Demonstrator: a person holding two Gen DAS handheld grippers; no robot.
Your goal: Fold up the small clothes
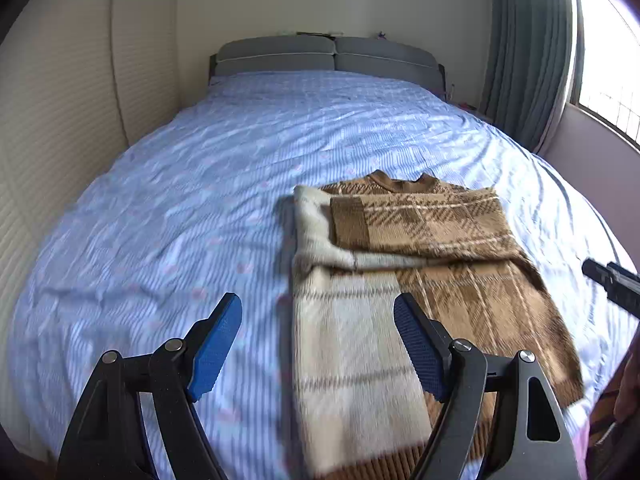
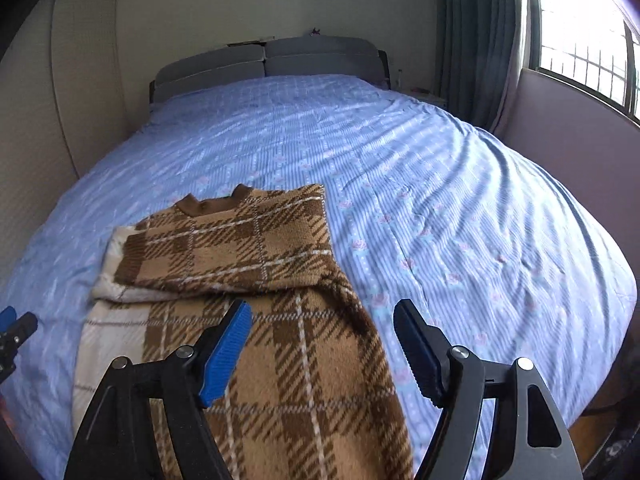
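A brown plaid sweater (image 2: 256, 280) lies flat on the blue bedspread (image 2: 460, 208), and everything else is best placed against it. Its collar (image 2: 216, 204) points toward the grey headboard (image 2: 264, 60), and its hem runs toward the cameras and out of the bottom of both views. The sleeves are folded across the chest: a brown plaid sleeve (image 2: 224, 256) lies on top, and the pale cream inside of the knit (image 1: 320, 232) shows along the sweater's left edge. The sweater's right edge (image 2: 372, 336) runs as one long straight line with the bedspread bare just beside it.

The left gripper (image 1: 318, 340) hangs above the sweater's left edge, jaws spread wide and holding nothing; one blue pad (image 1: 218, 348) sits over bare bedspread left of the sweater, the other over the cream panel. The right gripper (image 2: 322, 344) hangs above the sweater's right edge, likewise spread wide and empty, one pad (image 2: 228, 348) over the plaid and the other over bedspread to the right. Whether either pad touches the cloth is hard to tell from these angles.

Beyond the collar, a broad stretch of wrinkled bedspread reaches to the headboard. Left of the sweater the bedspread runs to a cream wall panel (image 1: 60, 120); right of it, the bed's edge curves away toward a curtain (image 2: 476, 40) and a window (image 2: 580, 28).
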